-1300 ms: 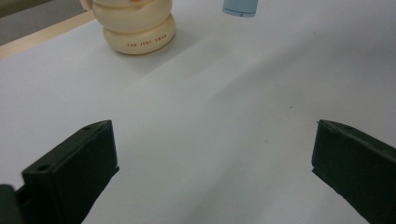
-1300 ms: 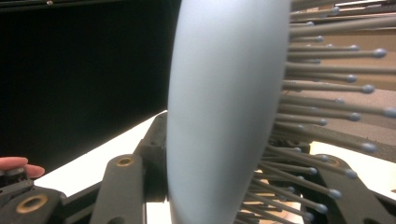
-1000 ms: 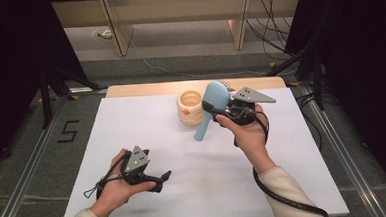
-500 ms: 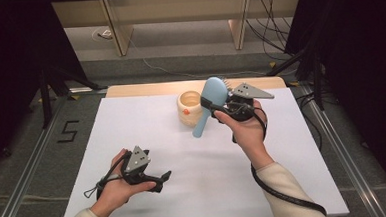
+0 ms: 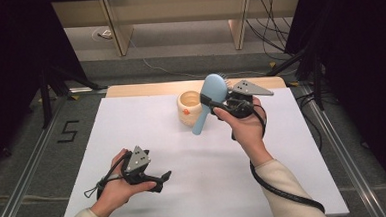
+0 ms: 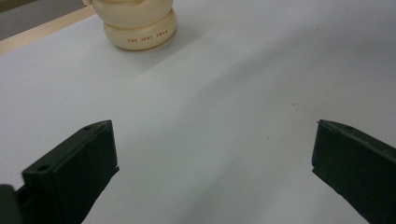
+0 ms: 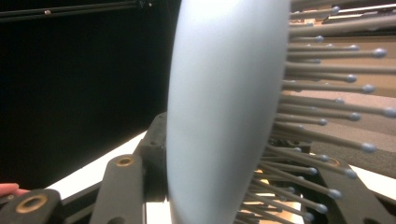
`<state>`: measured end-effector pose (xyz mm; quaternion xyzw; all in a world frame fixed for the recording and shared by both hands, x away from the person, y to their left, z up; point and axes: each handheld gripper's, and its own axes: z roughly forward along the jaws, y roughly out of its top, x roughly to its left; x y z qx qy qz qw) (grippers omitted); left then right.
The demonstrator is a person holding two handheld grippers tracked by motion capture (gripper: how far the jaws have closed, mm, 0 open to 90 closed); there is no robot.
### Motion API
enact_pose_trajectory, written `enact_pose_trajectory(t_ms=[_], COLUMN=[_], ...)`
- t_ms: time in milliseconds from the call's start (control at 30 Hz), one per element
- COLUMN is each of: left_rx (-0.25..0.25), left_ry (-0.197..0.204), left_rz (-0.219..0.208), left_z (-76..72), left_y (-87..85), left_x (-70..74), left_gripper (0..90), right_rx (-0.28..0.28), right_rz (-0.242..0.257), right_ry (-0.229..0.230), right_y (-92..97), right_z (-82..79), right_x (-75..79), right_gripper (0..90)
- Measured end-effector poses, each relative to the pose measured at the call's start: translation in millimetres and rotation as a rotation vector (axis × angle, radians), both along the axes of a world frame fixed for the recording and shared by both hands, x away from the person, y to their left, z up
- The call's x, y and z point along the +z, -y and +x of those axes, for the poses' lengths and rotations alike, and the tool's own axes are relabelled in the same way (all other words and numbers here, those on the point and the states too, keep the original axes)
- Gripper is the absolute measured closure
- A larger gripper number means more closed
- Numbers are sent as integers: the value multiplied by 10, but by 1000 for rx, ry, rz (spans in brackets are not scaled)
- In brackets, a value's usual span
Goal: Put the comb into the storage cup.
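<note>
Two claws: right claw (image 5: 215,105) clamps the blue hairbrush (image 5: 211,94) above the cream jar (image 5: 188,108); left claw (image 5: 160,180) gapes empty.

Table (image 5: 132,136): white top with a pale wooden strip along its far edge, standing on grey floor (image 5: 28,162) between metal rails (image 5: 26,170). Floor marking: a black numeral 5 (image 5: 67,131) lay left of the table; black cables (image 5: 271,14) trailed at the far right, and a thin white cable (image 5: 154,68) ran across the floor beyond the table. Background: pale wooden furniture legs (image 5: 118,27) stood at the back, flanked by black drapes (image 5: 364,69).
</note>
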<state>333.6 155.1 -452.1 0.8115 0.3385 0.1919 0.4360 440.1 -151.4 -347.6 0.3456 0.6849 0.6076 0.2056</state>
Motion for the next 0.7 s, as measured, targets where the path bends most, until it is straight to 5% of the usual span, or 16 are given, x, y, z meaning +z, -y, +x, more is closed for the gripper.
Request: enact_pose_trajectory(t_ms=[700], left_rx=[0], left_ry=[-2], left_rz=[2], left_z=[2], left_y=[16], left_x=[-4], left_gripper=[0], right_rx=[-4], right_rz=[-2], right_ry=[5], right_y=[-71], right_z=[83], right_x=[74], right_gripper=[511])
